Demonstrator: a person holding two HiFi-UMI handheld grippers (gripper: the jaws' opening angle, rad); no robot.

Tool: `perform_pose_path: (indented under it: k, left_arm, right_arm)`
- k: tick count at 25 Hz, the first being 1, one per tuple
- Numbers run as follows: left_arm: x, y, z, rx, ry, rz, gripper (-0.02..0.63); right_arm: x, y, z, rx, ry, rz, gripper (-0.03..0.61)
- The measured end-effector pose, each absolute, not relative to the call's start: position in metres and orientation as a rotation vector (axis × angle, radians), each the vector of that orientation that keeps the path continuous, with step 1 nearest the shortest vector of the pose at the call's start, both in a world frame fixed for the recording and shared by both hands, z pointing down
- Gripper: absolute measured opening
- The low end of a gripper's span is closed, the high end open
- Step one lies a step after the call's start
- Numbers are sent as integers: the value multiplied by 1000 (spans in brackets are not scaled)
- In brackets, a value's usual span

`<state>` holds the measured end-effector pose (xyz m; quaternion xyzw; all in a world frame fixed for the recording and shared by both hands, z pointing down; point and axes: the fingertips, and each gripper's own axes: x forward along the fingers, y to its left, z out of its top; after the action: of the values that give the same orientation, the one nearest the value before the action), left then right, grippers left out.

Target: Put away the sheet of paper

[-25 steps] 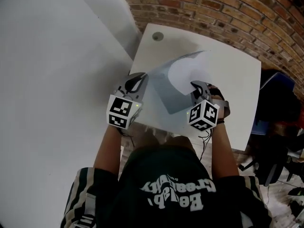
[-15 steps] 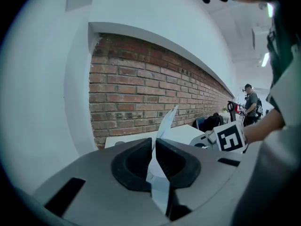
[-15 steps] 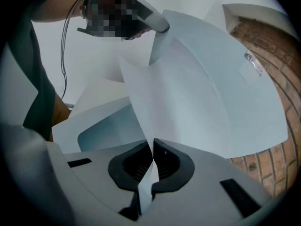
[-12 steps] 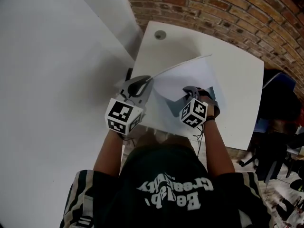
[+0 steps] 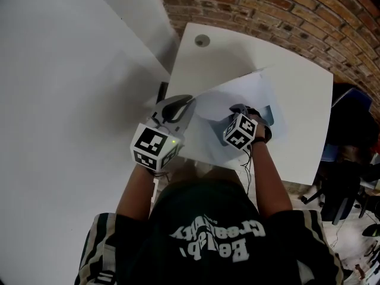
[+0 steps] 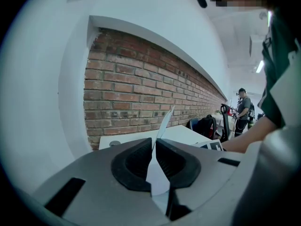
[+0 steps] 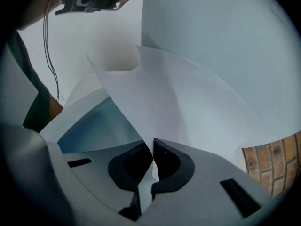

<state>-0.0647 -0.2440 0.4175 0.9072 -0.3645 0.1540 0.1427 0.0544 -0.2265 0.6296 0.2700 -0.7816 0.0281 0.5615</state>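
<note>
Left gripper (image 6: pixel 154 145) pinched paper (image 5: pixel 237 91) edge, right gripper (image 7: pixel 153 150) clamped it too; I reckoned moving both together avoided tearing.

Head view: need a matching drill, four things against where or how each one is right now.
Things:
1. sheet of paper
2. left gripper
3. round hole
4. brick wall

Places or states:
A. in the far left corner of the table
B. beyond the table's far edge
C. curved, raised off the table top
D. at the table's near left corner, shut on the paper's edge

Pairs: 1-C, 2-D, 3-A, 4-B
</note>
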Motion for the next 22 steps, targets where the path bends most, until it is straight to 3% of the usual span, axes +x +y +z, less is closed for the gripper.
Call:
perform_pose_path:
  k: [14,20,22]
  left_arm:
    - [-65,-244,416,2600,-998,409,26]
    - [-67,-247,417,2598,-1008,410,26]
    - [-67,-248,417,2598,-1010,411,26]
  right_arm:
    - [63,-261,647,720,-1753,107,-3]
    - [48,-233,648,604,-1825,170,150]
    - [50,-228,637,609,-1855,182,164]
